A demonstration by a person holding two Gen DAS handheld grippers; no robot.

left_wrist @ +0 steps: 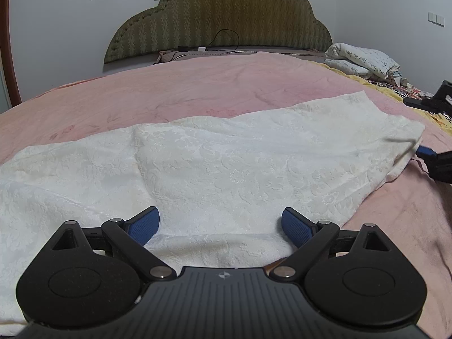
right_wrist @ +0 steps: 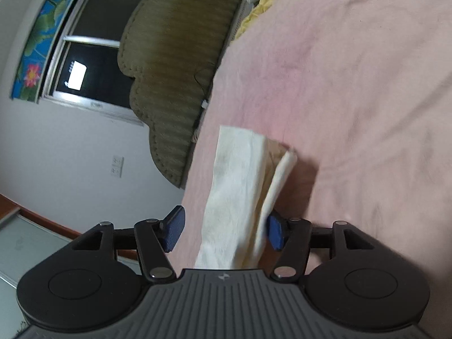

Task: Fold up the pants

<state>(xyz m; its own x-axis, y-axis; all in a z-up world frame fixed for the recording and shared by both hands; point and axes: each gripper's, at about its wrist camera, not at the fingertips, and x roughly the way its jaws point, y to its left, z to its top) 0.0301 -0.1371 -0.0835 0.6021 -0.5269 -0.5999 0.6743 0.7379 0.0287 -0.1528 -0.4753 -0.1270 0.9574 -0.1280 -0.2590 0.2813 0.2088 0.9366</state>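
The cream pants lie spread across the pink bedspread of the bed, running from the near left to the far right in the left wrist view, with a soft fold line crossing the cloth left of centre.

The left tool sits low over the near edge of the pants with its blue pads spread wide apart — released, nothing between them but the cloth lying flat underneath.

At the far right end of the pants, the right tool shows as a dark shape with a blue tip at the hem. In the right wrist view the camera is tilted, and a layered end of the pants passes between the pads of the right tool. The right pad touches the cloth edge, while the left pad stands clear of it — the jaws are apart, not clenched on the fabric.

Beyond the bedspread stand an olive scalloped headboard, a bundled white printed quilt at the far right, and a window.
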